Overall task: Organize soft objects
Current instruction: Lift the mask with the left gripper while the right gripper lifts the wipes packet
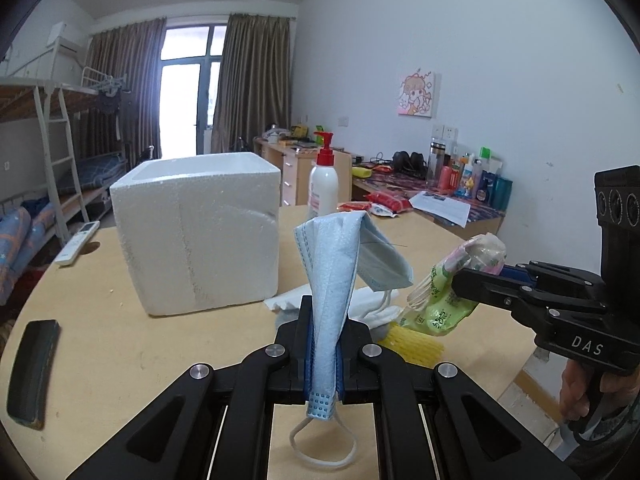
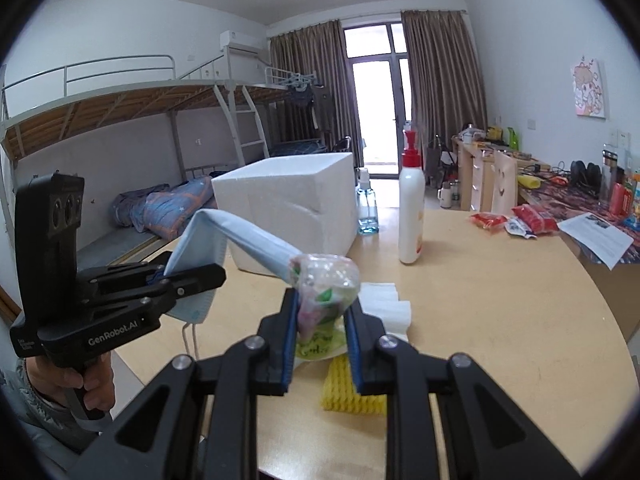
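The left hand-held gripper (image 1: 323,354) is clamped tight on a blue face mask (image 1: 340,264) at lower centre of the left wrist view; the mask stands folded above the pads, and one ear loop hangs below them. The right hand-held gripper (image 2: 322,334) grips a clear plastic bag of soft items (image 2: 324,284) at centre of the right wrist view, its pads pressing both sides of the bag. Both items are held above the table (image 1: 120,340). A white foam box (image 1: 196,232) stands on the table at centre left of the left wrist view; its top is open, and its contents cannot be seen. A white pump bottle (image 2: 411,216) with a red pump stands to the right of the box. White foam sheets (image 2: 384,300) and a yellow sponge (image 2: 348,392) lie on the table below the grippers.
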### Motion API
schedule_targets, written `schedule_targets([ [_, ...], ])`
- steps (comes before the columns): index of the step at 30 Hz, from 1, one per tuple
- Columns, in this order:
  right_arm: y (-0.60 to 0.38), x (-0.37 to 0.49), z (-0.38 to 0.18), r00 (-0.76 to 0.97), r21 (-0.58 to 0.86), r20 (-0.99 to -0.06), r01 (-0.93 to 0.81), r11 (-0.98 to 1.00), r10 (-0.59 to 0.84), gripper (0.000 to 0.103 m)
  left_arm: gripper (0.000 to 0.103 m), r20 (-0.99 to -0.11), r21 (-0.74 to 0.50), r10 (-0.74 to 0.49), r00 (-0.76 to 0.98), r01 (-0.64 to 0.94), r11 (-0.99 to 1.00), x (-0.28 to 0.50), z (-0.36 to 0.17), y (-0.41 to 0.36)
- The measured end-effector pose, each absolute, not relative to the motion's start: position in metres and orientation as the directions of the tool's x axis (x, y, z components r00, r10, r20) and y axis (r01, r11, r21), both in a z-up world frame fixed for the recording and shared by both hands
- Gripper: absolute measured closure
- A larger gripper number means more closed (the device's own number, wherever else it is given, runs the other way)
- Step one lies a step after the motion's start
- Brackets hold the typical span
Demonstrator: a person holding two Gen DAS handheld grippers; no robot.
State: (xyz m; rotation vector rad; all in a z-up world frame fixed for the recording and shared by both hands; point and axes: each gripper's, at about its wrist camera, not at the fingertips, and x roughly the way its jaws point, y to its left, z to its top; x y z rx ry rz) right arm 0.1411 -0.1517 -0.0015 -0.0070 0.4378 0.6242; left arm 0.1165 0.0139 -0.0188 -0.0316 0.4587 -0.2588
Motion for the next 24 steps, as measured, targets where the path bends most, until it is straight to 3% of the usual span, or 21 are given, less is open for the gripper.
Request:
schedule_targets([
  [10, -0.154, 0.138, 0.001, 0.738, 0.131, -0.368, -0.561, 0.818, 0.565, 0.077, 0.095, -0.409, -0.068, -0.216, 0.887, 0.206, 0.976, 0.105, -0.012, 0.015],
  [24, -0.145, 0.130, 0.021, 0.793, 0.101, -0.280, -0.536, 0.838, 0.541, 0.077, 0.094, -0.299, 0.011, 0.012, 0.954, -0.009, 1.000, 0.081, 0.008, 0.039],
])
